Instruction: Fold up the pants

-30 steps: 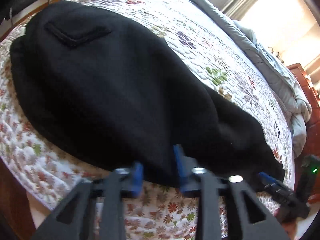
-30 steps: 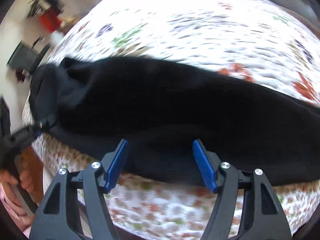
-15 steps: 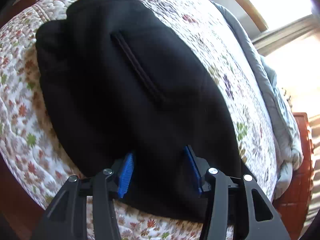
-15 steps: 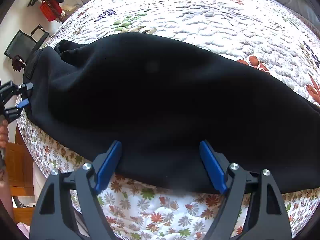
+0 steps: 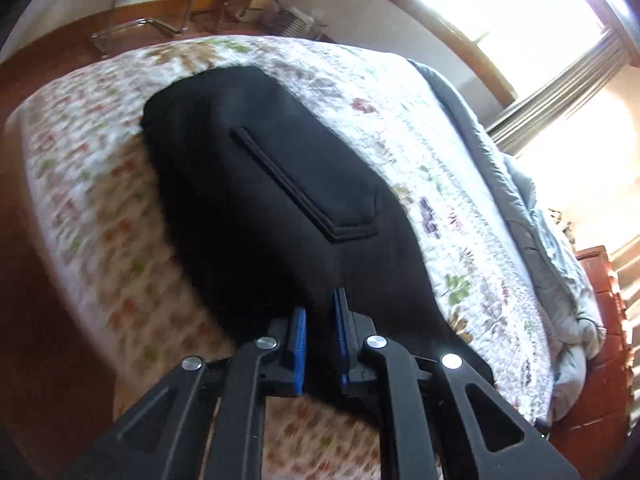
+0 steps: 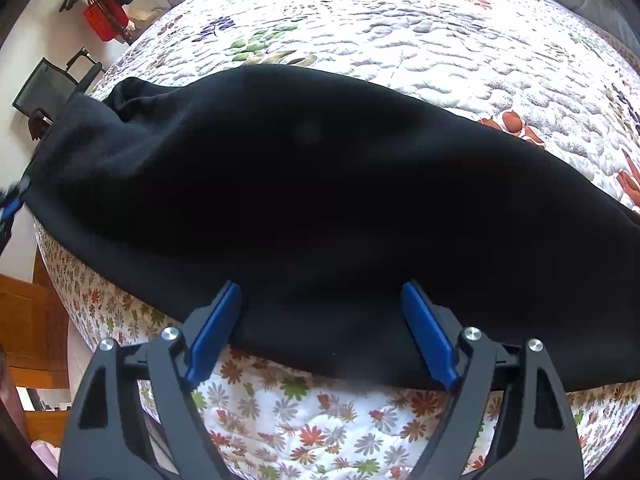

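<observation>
While one pair of pants (image 6: 320, 200) lies flat, two tongs (image 5: 320, 336) (image 6: 320, 332) flank it.

Two matching hand-held tongs, black frames with blue pads

The left tongs (image 5: 320, 336) have matte black angular arms with triangular cut-outs, round silver screw heads at the joints, and ribbed blue pads (image 5: 299, 350) lining the fingers. The right tongs (image 6: 320, 332) share that build: black linkage arms, four silver screws, and smooth, long blue pads (image 6: 428, 334).
</observation>
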